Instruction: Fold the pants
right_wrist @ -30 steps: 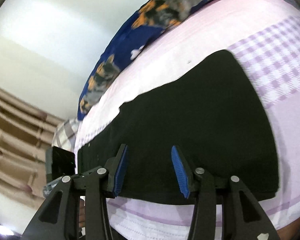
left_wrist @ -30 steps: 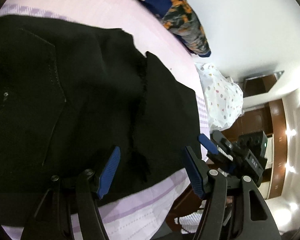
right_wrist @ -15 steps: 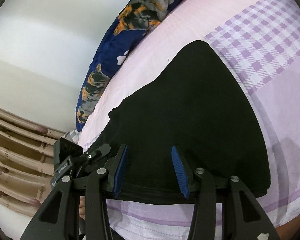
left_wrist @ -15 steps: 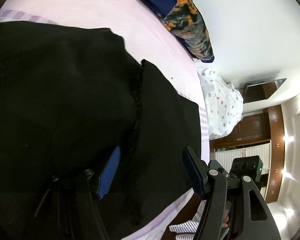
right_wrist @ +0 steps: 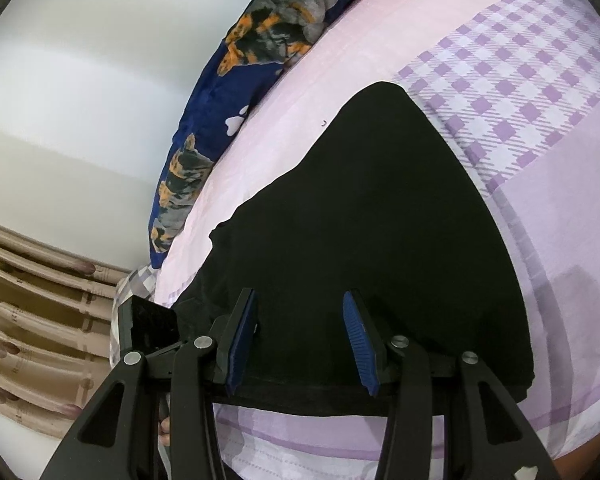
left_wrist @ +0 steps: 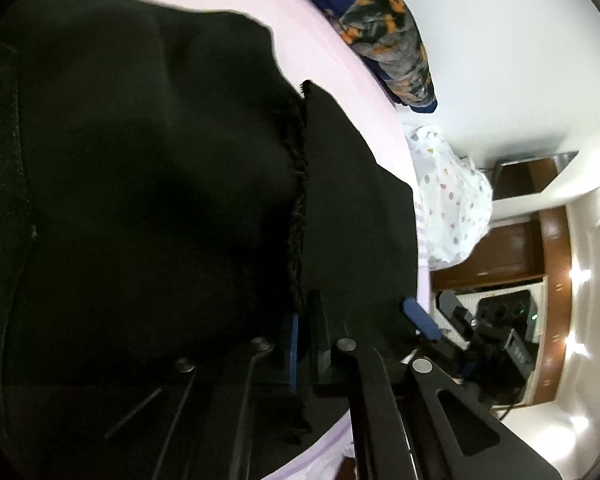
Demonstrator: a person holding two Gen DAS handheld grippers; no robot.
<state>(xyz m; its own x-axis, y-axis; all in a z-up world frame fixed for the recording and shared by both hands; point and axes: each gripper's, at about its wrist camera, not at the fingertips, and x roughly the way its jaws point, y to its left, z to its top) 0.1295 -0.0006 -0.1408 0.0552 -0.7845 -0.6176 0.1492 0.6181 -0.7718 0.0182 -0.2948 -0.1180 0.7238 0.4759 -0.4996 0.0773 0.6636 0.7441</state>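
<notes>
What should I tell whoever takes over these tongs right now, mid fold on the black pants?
Left tongs: shut on the black pants at the frayed seam near the bed's edge.
Right tongs: open, over the pants' near edge, gripping nothing.
Pants: lying mostly flat on the pink and purple checked sheet.
Done: left grip taken.
Left: close the right tongs on the fabric, then probably lift and fold.

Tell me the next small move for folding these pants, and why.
Probably close the right gripper on the pants. The left gripper looks shut on the dark cloth already, while the right one's jaws stand open over the near edge, gripping nothing. Then both can lift together.
</notes>
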